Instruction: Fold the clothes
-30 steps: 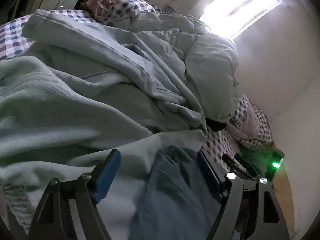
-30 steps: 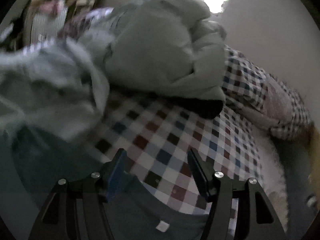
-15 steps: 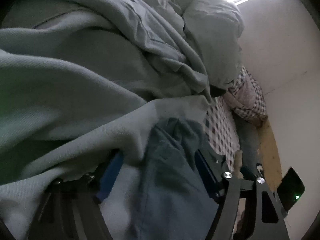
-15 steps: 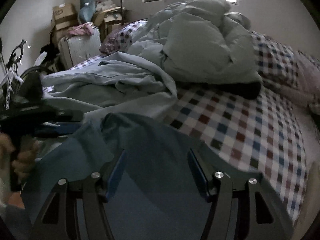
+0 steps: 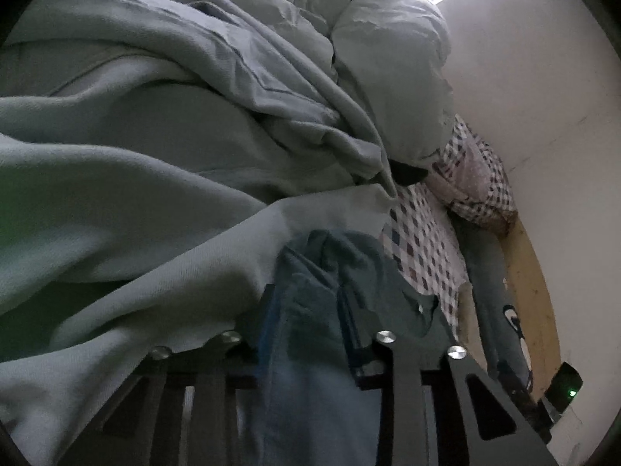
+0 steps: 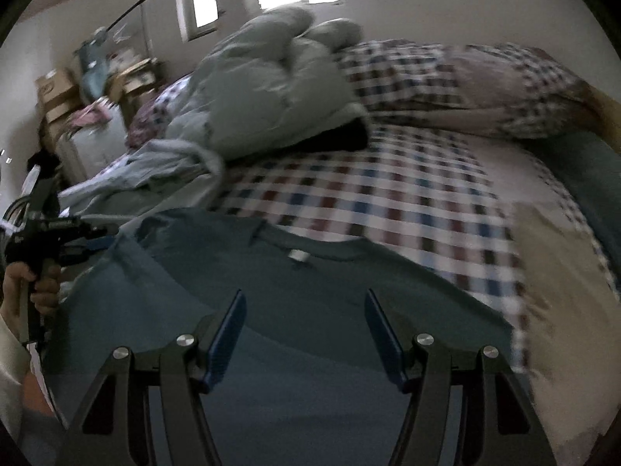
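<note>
A blue T-shirt lies spread on the checked bed sheet, collar and white label facing away. My left gripper is at the shirt's left edge, where it meets the pale green quilt. Its jaws are closing, and a bunched fold of the blue T-shirt fills the gap, pressed by both pads. In the right wrist view, a hand holds the left gripper at the shirt's left shoulder. My right gripper hovers open over the shirt's middle, holding nothing.
A bulky quilt is heaped at the back of the bed, with checked pillows to the right. A beige cloth lies at the right edge. Boxes and clutter stand beyond the bed on the left. Another dark garment lies along the wall side.
The left jaws have narrowed from wide apart onto the blue fabric. The right gripper has swung right across the bed, so the shirt's collar and label now lie ahead of it.
</note>
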Motion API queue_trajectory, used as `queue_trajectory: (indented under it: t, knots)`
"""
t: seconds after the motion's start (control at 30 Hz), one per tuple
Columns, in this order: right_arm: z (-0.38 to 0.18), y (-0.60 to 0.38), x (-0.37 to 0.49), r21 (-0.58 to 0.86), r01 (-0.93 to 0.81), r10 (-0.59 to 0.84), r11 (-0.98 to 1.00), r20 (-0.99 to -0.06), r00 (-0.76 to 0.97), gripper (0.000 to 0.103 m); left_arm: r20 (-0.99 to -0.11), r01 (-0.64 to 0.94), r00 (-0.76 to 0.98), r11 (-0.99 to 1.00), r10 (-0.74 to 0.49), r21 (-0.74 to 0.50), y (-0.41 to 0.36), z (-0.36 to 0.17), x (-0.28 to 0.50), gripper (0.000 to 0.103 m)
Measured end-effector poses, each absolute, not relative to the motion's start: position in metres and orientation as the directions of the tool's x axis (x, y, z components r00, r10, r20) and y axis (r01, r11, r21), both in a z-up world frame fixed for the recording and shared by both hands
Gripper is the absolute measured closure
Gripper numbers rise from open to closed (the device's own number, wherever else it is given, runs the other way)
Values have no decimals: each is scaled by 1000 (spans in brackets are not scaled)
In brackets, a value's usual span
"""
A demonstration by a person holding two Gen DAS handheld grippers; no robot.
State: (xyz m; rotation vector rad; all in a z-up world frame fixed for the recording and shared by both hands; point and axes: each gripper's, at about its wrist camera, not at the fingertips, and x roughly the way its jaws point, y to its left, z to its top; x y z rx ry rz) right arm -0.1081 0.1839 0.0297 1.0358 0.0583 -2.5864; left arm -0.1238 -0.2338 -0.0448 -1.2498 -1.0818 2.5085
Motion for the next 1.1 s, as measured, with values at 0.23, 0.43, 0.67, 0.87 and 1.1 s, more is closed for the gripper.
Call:
queue_trajectory:
  t: [0.23, 0.43, 0.67, 0.87, 1.1]
  knots:
    - [37, 245, -86, 125, 217, -244, -968, -667, -704, 36, -634, 180, -657, -732, 408, -657, -235, -45, -121, 90]
    - [34, 280, -71, 155, 154, -219, -976, -670, -709, 36, -590, 157, -697, -717, 407, -680, -239, -36, -115, 96]
    - [35, 324, -66, 201, 85, -200, -976, -669, -716, 36, -596, 153, -705, -739, 384, -656, -237, -31, -114, 97]
    - [21, 375, -83, 327, 15, -246, -945, -679, -691, 36, -613, 163, -703, -757, 362, -633, -233, -32, -114, 97]
    - [-28, 406, -115, 461, -42, -351, -886, -727, -590, 36, -622, 171, -705, -770, 340, -615, -230, -31, -114, 97]
